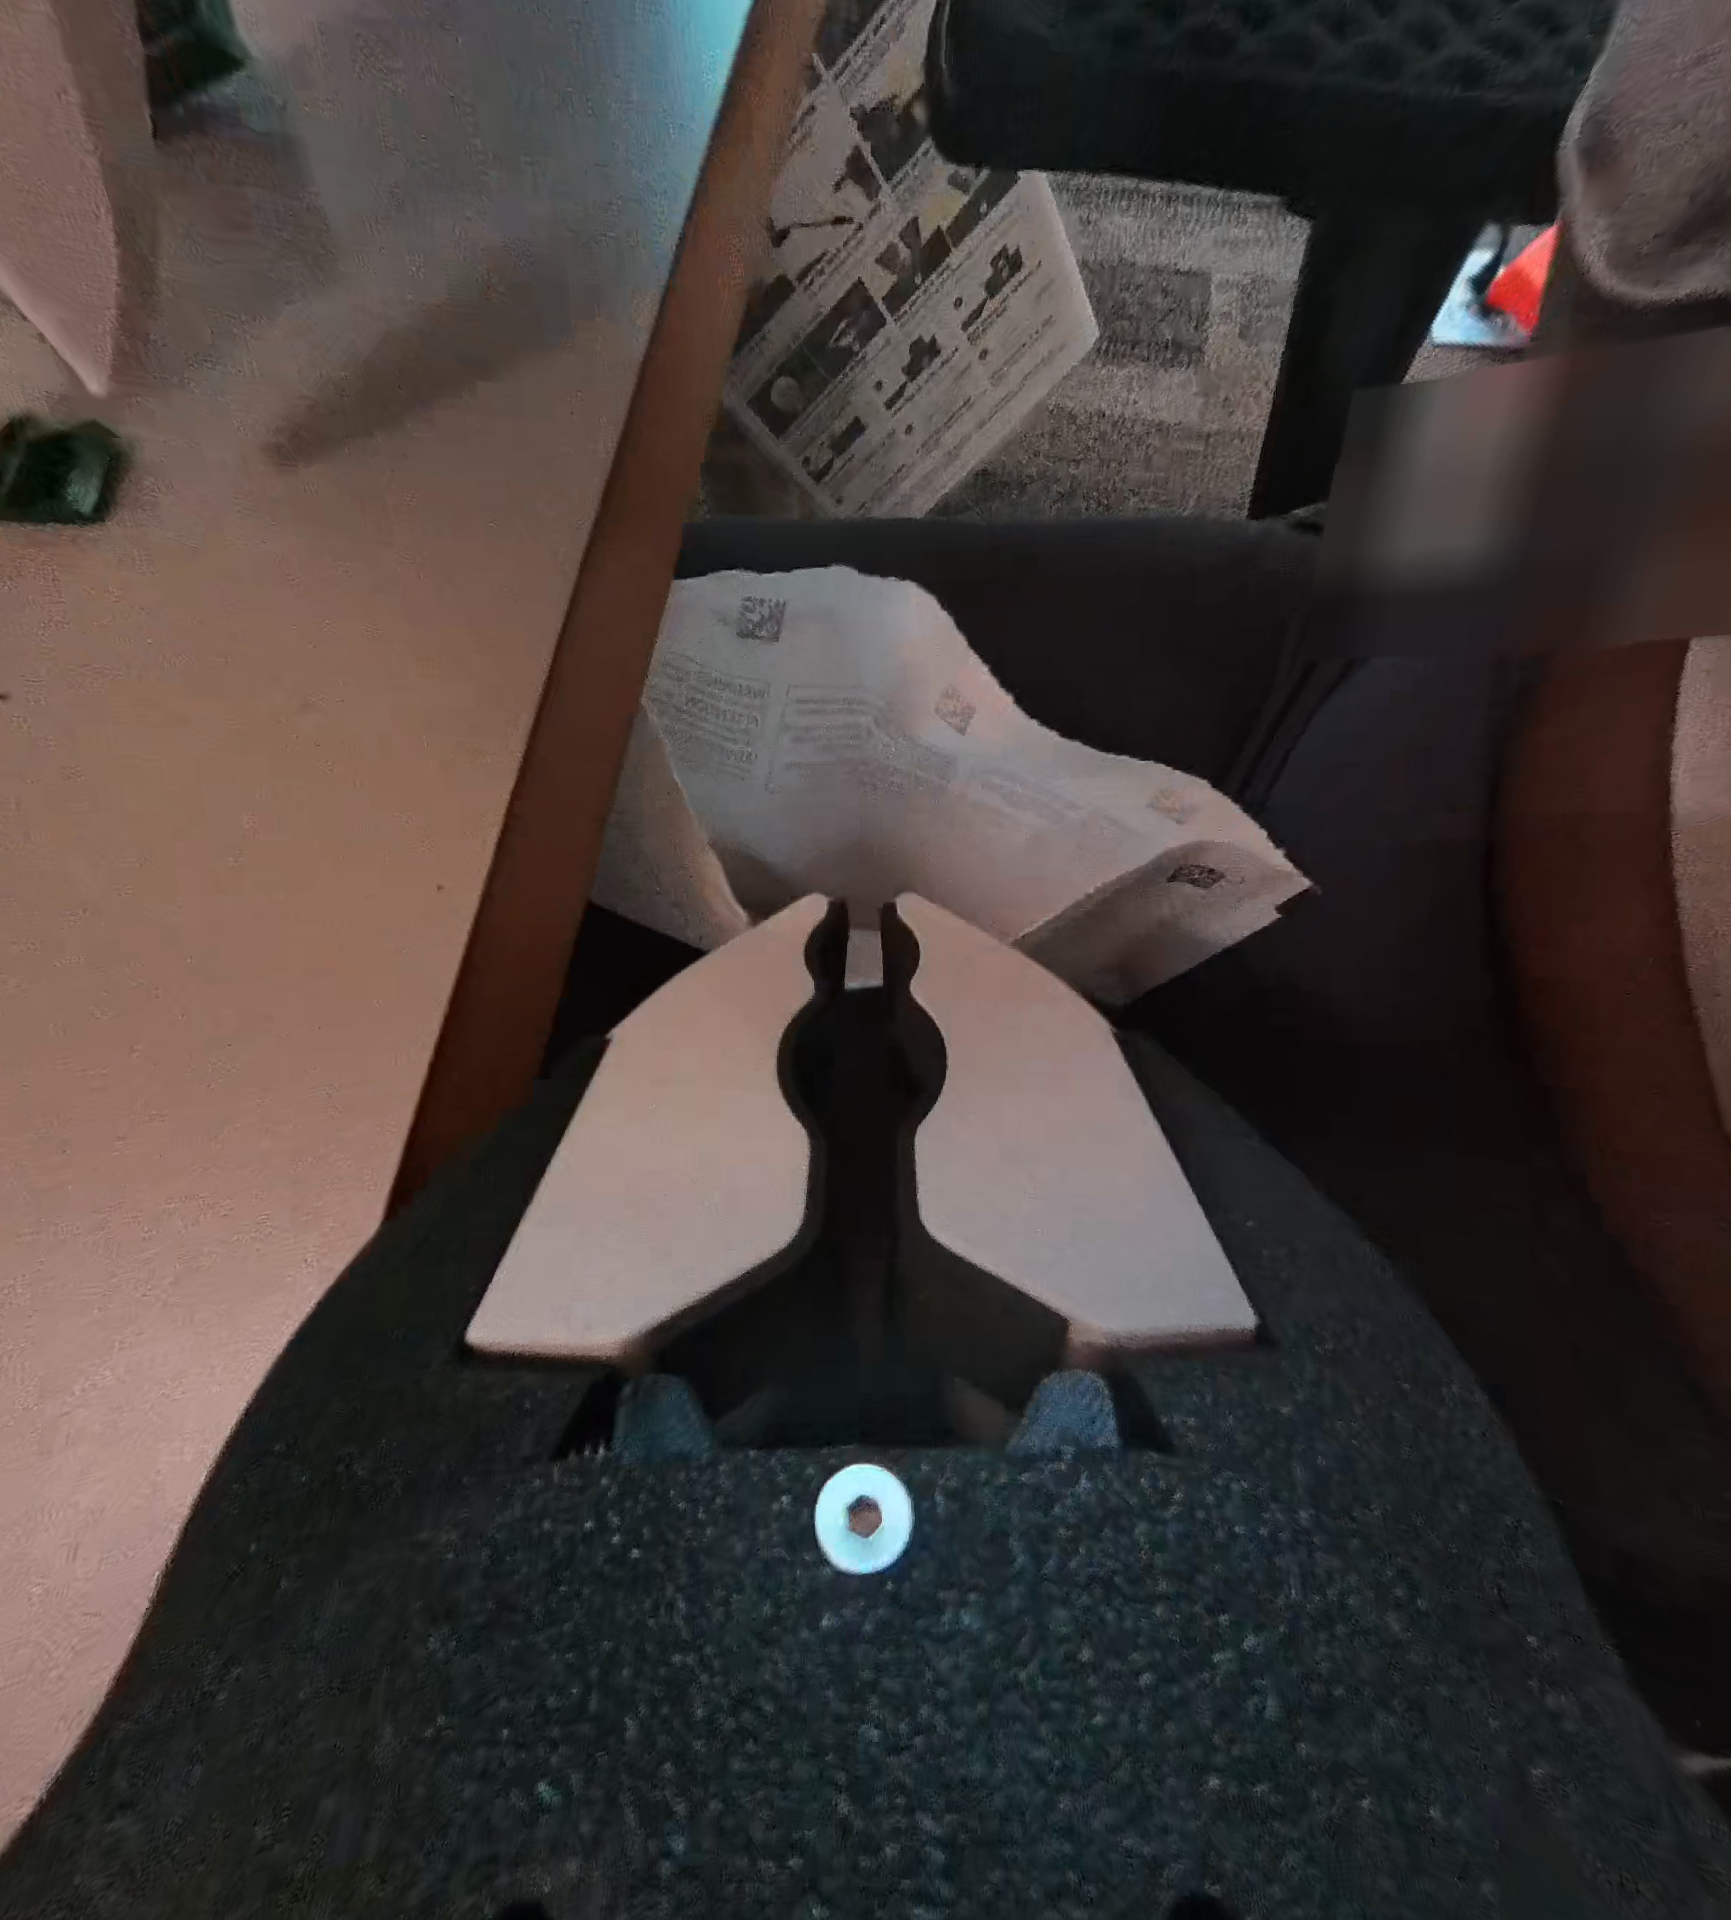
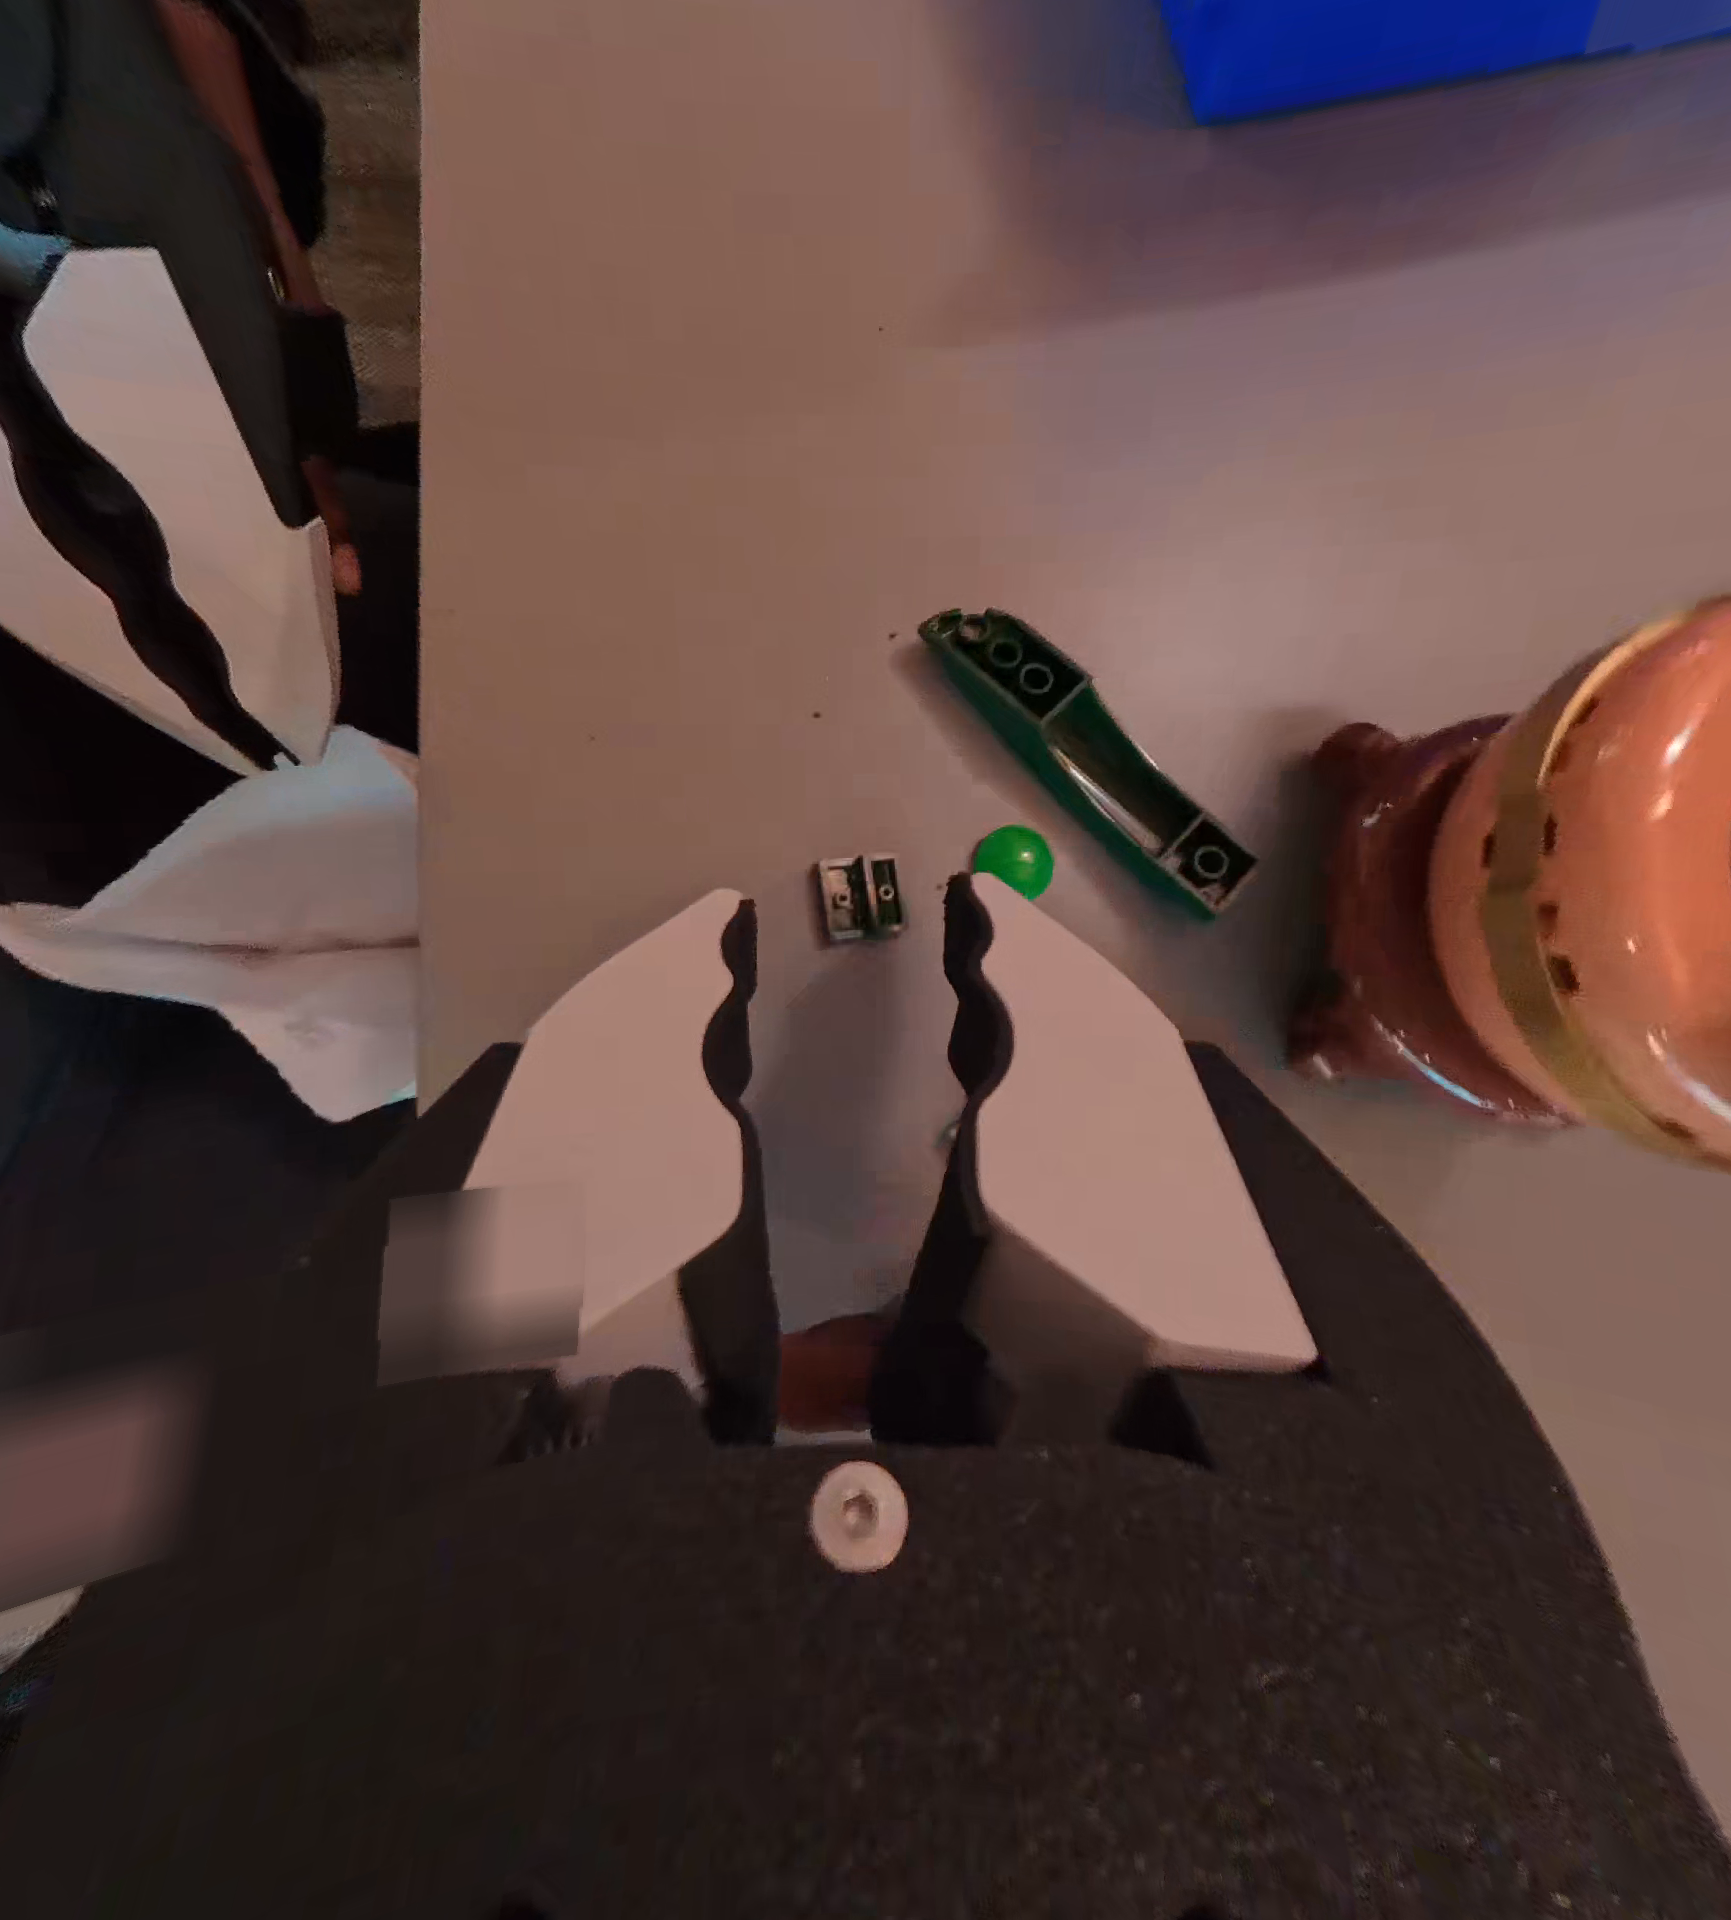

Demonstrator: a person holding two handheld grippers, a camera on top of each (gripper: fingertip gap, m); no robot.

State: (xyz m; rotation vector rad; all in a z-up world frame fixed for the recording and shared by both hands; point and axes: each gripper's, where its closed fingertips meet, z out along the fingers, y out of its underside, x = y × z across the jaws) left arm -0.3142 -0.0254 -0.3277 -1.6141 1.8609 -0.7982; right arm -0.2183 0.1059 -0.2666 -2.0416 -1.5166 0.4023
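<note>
My left gripper (image 1: 866,914) is shut on a crumpled printed paper sheet (image 1: 892,758) and holds it beside the table edge (image 1: 612,665), off the table. The same gripper (image 2: 279,753) and paper (image 2: 248,914) show at the left of the right wrist view. My right gripper (image 2: 856,904) is open just above the white table (image 2: 736,416). A small dark green brick piece (image 2: 861,899) lies between its fingertips. A bright green round piece (image 2: 1015,860) touches the right fingertip (image 2: 965,904). A long dark green curved brick (image 2: 1089,758) lies farther right.
A pink and brown ceramic pot (image 2: 1588,894) stands at the right. A blue box (image 2: 1412,52) is at the far right. A small dark green piece (image 1: 50,470) lies on the table in the left wrist view. A printed leaflet (image 1: 902,312) and a black chair (image 1: 1256,94) are on the carpet. Tip to tip, the grippers are about 20 centimetres apart.
</note>
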